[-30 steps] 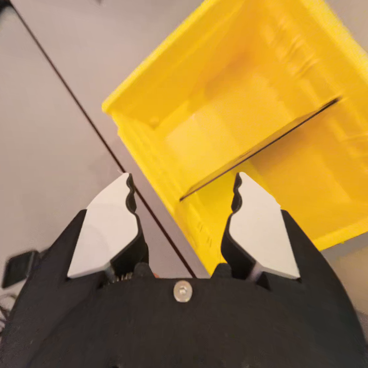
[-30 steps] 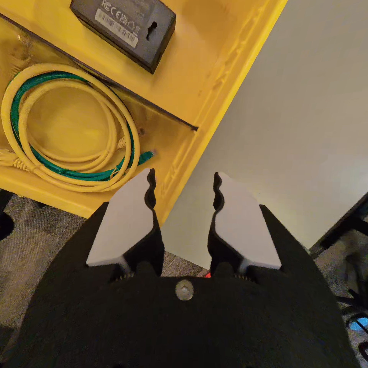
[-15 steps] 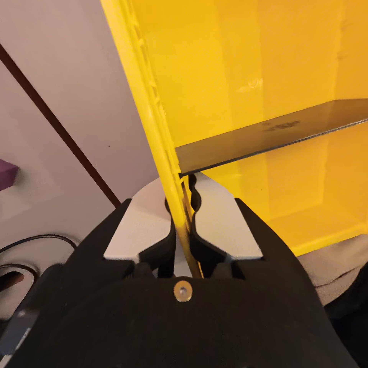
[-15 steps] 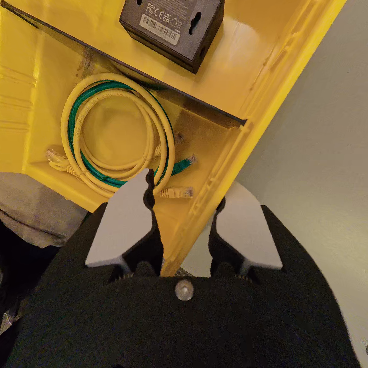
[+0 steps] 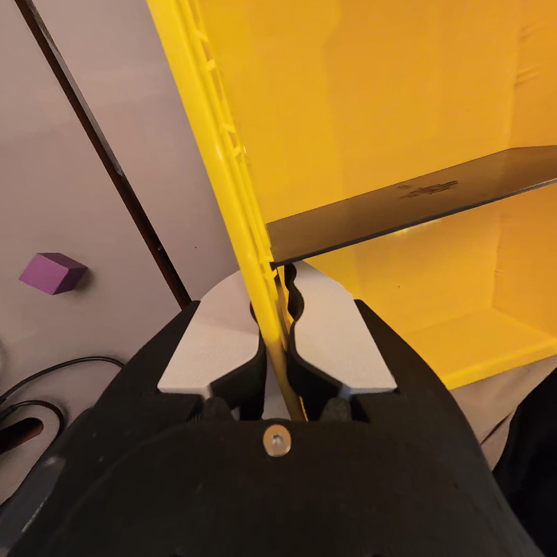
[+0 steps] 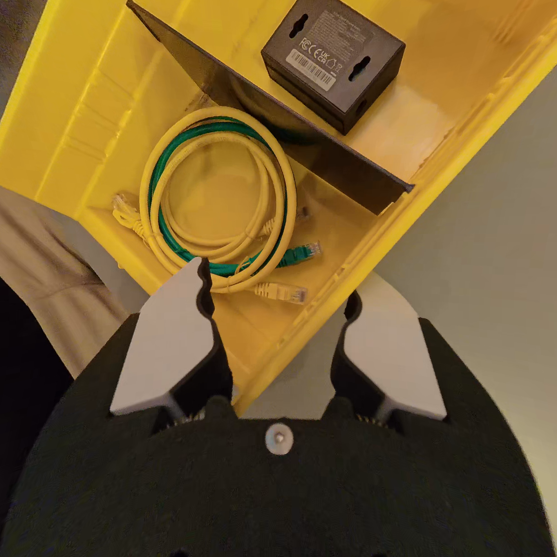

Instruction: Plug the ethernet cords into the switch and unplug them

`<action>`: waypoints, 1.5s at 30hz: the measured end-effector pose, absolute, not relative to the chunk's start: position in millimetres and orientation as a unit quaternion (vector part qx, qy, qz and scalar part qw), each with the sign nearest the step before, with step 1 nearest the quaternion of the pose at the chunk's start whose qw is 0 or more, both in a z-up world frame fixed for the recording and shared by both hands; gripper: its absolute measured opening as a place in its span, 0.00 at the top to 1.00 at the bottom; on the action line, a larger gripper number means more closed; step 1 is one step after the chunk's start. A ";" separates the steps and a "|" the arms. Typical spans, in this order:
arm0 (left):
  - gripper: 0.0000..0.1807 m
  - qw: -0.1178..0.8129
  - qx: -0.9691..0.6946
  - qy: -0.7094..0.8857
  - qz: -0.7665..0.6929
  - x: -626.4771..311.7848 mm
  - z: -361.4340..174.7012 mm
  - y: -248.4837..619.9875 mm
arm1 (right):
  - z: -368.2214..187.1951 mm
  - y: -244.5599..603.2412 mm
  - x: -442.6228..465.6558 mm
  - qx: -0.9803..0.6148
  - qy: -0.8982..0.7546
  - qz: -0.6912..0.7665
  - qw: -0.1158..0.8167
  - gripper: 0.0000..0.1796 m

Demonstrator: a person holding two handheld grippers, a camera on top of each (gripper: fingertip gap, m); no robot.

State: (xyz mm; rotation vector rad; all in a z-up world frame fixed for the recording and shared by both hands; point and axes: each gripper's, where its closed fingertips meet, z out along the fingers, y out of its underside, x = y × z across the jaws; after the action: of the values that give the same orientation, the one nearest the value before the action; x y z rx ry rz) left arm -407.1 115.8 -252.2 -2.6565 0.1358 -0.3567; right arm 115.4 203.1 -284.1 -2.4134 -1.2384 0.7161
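Left tool (image 5: 272, 304): clamped on side wall of yellow bin (image 5: 376, 90), one finger outside, one inside, just below end of dark divider (image 5: 407, 211). Purple block (image 5: 52, 272) on tabletop (image 5: 90, 120), well left of tool. Black cable (image 5: 57, 366) lower left.

Right tool (image 6: 278, 289): fingers apart, straddling opposite bin wall (image 6: 346, 271), left finger inside, right finger outside over tabletop; not gripping. Ahead of left fingertip, near compartment: coiled yellow cords (image 6: 289, 193) and green cord (image 6: 156, 168), plugs loose, nearest yellow plug (image 6: 283, 293) between fingers. Beyond divider, far compartment: black switch (image 6: 333, 64), underside up, nothing plugged in that shows.
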 end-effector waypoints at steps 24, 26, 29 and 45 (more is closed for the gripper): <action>0.95 0.401 -0.874 0.209 -0.180 -250.1 -96.7 132.7 | -197.8 149.4 -36.3 -0.737 -0.436 0.450 0.252 0.30; 0.96 0.390 -0.861 0.251 -0.208 -199.9 -98.5 145.1 | -162.9 163.9 9.2 -0.730 -0.401 0.455 0.317 0.32; 0.96 0.364 -0.845 0.308 -0.243 -120.5 -109.2 166.2 | -115.0 160.5 76.3 -0.706 -0.355 0.462 0.403 0.34; 0.95 0.143 -0.883 0.381 -0.234 82.9 -243.3 252.4 | -163.5 153.0 226.1 -0.762 -0.172 0.403 0.477 0.50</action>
State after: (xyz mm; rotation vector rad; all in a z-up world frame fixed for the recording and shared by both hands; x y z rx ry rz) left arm 82.9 252.4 -243.3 -2.5457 1.0991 -0.6752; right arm 226.1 153.0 -163.5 -1.8614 -0.4201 0.9836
